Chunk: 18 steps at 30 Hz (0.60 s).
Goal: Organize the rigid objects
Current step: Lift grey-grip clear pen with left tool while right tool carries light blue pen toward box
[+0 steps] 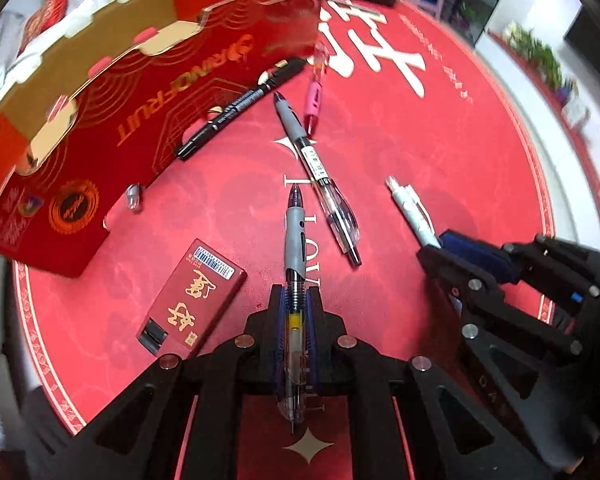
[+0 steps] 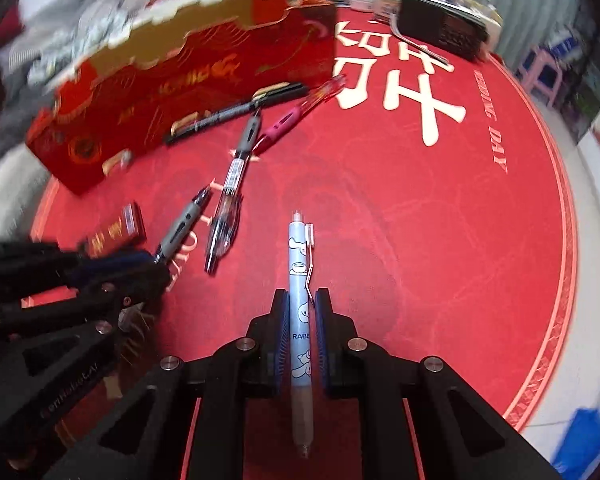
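Left gripper (image 1: pixel 294 300) was clamped on the grey-grip pen (image 1: pixel 293 248), pads tight on the clear barrel just behind the rubber grip, tip pointing away from me toward the red fruit box (image 1: pixel 100 120). Right gripper (image 2: pixel 302 308) had the blue rabbit pen (image 2: pixel 300 320) between its pads. The left pad looked to be touching; on the clip side I couldn't tell whether the pad met the barrel, so call that grip likely, not confirmed.

Step in hand, as I judged it: pick-up phase, one pen per tool, both low over the red mat (image 1: pixel 440 140). Whether either pen was off the mat yet I couldn't say.

Loose on the mat were the clear pen (image 1: pixel 320 176), pink pen (image 1: pixel 313 104) and black marker (image 1: pixel 240 104), the marker close beside the box wall. A small red packet (image 1: pixel 194 300) lay near the left tool, and a small clear cap (image 1: pixel 133 197) sat by the box's near corner.

Next move probably called for carrying both pens over the box's notched rim and releasing them inside. Risk: long pens held off-centre could pivot in the pads or catch the rim.
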### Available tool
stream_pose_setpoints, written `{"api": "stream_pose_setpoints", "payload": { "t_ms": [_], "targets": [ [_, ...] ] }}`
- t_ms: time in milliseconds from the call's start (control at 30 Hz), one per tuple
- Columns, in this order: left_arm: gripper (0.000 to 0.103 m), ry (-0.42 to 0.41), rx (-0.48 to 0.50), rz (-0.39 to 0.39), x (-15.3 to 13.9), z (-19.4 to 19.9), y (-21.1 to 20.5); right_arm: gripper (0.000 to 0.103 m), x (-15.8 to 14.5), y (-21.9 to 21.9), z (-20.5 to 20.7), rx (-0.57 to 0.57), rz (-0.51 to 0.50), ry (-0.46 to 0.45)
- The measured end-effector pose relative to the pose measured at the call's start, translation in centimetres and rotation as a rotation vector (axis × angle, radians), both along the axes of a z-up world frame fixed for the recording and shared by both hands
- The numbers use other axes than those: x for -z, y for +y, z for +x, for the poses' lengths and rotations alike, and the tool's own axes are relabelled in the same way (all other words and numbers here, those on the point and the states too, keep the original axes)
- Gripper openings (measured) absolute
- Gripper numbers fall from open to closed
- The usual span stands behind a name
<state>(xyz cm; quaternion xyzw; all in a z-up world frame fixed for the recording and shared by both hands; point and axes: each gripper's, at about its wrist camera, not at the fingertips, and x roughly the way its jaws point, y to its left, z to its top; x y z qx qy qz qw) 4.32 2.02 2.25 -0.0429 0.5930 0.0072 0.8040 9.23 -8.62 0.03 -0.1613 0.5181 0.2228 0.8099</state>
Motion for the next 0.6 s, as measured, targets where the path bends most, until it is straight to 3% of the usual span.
{"api": "stream_pose_setpoints", "payload": {
  "t_ms": [267,367,600],
  "targets": [
    [0.011,0.087,0.133,0.037,0.0,1.4,-0.5,0.014,0.0,0.2,0.3,-0.029,-0.031,0.024],
    [0.009,0.055,0.118,0.009,0.0,1.1,0.0,0.014,0.0,-0.2,0.4,-0.004,-0.005,0.029],
    [0.010,-0.015,0.079,0.036,0.1,-0.8,-0.4,0.014,-0.1,-0.6,-1.3,0.011,0.006,0.010]
  ]
}}
